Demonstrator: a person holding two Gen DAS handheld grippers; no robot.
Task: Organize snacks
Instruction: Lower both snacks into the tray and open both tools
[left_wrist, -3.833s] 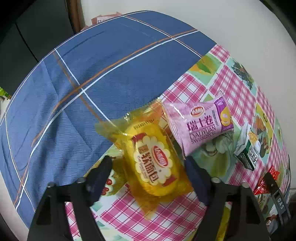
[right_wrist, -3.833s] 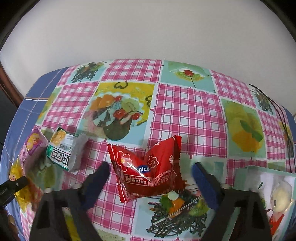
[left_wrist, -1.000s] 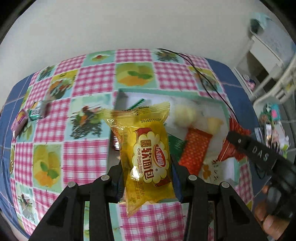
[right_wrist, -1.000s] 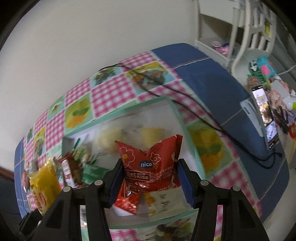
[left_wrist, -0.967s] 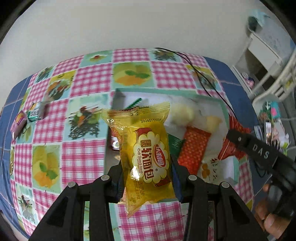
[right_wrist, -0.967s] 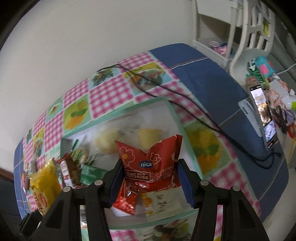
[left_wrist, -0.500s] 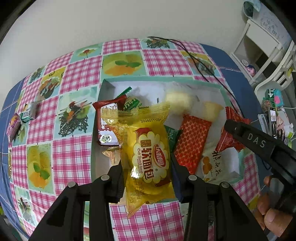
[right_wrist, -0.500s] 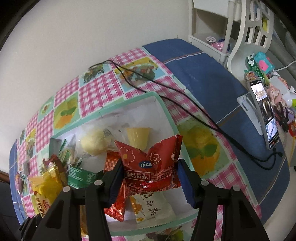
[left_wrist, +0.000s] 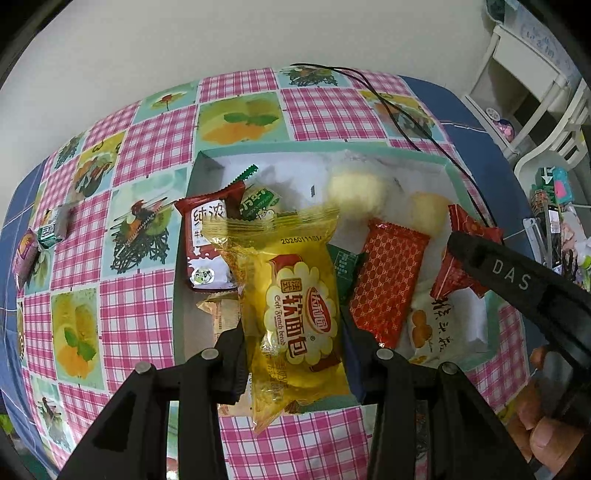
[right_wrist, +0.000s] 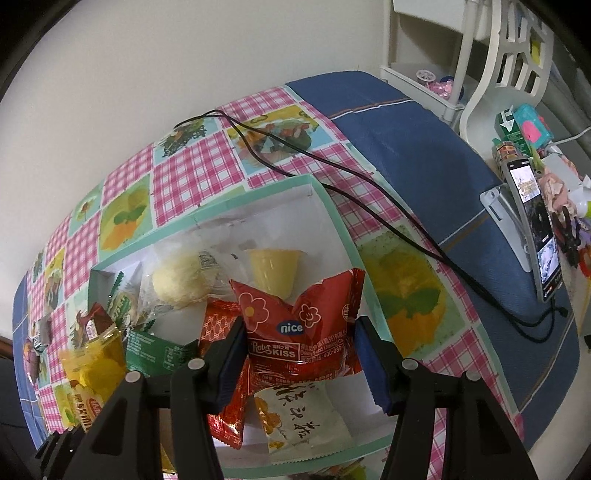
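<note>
Over the mint box (left_wrist: 454, 173) on the bench (left_wrist: 136, 310), I hold both claws pointing down: my left claw (left_wrist: 291, 354) grasps a yellow bread pack (left_wrist: 299, 314) above the box's near-left part, my right claw (right_wrist: 299, 354) clenches a red pack (right_wrist: 299, 332) over its near-right.

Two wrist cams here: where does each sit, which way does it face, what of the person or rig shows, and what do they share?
Left wrist: on the left gripper, looking steeply down at the box; it shows the fingers clamping the yellow bread pack, plus the right gripper and a hand at right.
Right wrist: on the right gripper, angled down over the box; its fingers clamp the red snack pack.
Shared: box, both packs, black cable, checked tablecloth.
</note>
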